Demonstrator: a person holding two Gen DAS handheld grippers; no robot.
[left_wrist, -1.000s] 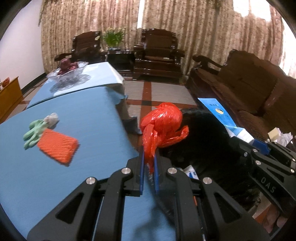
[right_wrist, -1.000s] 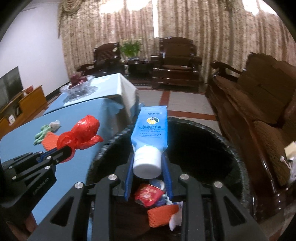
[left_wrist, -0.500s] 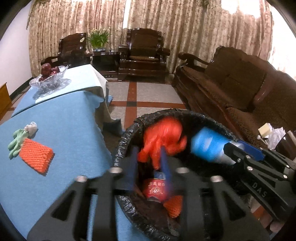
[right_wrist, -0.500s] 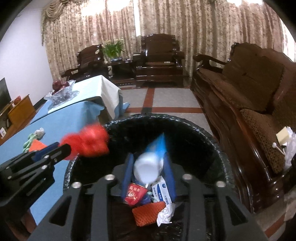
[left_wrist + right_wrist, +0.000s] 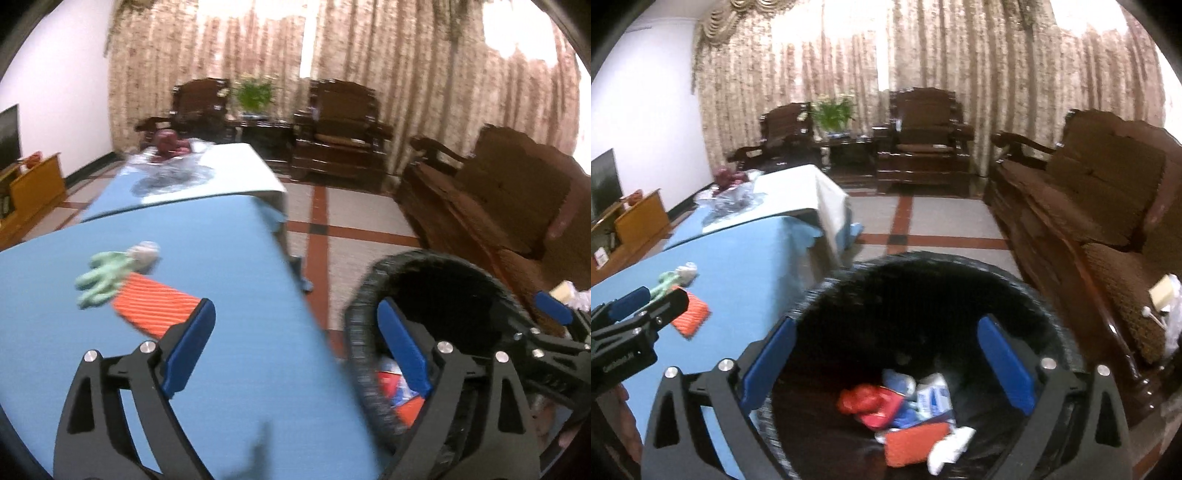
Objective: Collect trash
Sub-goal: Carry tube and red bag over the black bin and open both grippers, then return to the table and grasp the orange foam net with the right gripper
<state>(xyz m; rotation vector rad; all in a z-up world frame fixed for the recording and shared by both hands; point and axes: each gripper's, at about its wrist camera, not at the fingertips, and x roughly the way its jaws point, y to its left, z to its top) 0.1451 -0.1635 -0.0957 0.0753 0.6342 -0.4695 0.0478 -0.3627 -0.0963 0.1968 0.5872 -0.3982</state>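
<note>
Two scraps lie on the blue tablecloth (image 5: 229,266) beside dark armchairs (image 5: 341,129).

Blue table (image 5: 229,280) — orange foam net (image 5: 155,308), green net (image 5: 101,277).

Plain blue tablecloth (image 5: 229,266), ribbed orange foam net (image 5: 155,306), pale green glove (image 5: 101,278), black bin liner (image 5: 923,291).

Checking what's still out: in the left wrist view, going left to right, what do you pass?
Green glove → orange foam net → left gripper → black trash bin → right gripper's blue fingertip.
</note>
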